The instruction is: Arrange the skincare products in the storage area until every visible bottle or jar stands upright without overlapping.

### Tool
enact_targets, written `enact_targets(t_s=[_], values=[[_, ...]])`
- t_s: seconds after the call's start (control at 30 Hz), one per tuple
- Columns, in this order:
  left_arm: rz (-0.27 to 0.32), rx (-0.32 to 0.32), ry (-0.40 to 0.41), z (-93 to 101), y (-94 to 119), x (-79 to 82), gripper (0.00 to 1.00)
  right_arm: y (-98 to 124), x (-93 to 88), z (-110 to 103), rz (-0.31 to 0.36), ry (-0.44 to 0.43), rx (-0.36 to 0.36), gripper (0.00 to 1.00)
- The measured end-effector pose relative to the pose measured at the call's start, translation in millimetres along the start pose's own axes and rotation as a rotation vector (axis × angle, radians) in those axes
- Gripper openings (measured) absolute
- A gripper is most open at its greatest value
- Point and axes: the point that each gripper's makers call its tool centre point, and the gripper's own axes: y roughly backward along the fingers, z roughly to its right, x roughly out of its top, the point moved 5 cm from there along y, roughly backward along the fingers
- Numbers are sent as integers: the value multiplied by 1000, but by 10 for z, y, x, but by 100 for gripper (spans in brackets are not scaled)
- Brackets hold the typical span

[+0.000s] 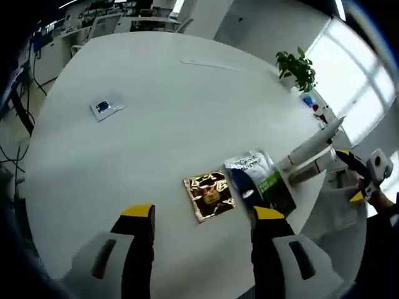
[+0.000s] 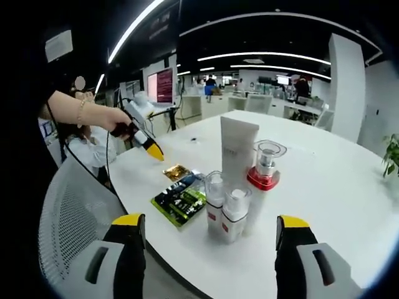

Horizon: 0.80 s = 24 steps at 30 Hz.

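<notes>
left hand-held gripper [image 1: 202, 227]: jaws spread wide, nothing between them; hovers over the near edge of the white surface [image 1: 156, 112], above the sachets.
right hand-held gripper [image 2: 212, 235]: jaws apart, holding nothing; aimed at the bottle cluster from the near side.
skincare cluster: right gripper view – tall white tube [image 2: 238, 149] upright at the back, red-based pump bottle [image 2: 264, 168] with clear cap just right of it, two small white bottles [image 2: 225, 213] in front, touching or nearly so. All look upright.
flat packs: gold foil sachet [image 1: 209, 195] and blue-green sachet [image 1: 260, 182] lie flat just left of the bottles; in the left gripper view the blue-green one seems to butt against or slightly overlap the gold one – cannot tell which.
handling, bottles: likely light, rigid plastic, smooth and a bit slippery; tall tube top-heavy, tips easily. Best taken at mid-body, jaws across the narrow width; avoid the clear cap, which may pop off.
handling, sachets: thin, floppy, slick foil; hard to pinch off a flat surface – take an edge or corner, or slide to the rim first.
risk: cluster is tight, so a wide jaw could knock a neighbour over.
other: small card [image 1: 106, 108] far left, potted plant [image 1: 298, 67] far right.
</notes>
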Motion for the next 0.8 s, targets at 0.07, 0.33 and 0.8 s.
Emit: enact_targets(t_s=[0.07,0.33,0.8], values=[[14,2,-5,45,35,-16,61,3,0,-1,0,1,1,89],[96,-4,-28,202,145,-55,71,4,0,-16,6,8,8,88],[236,17,-44,433,422,-72,82,9,8,-21,16,7,10,87]])
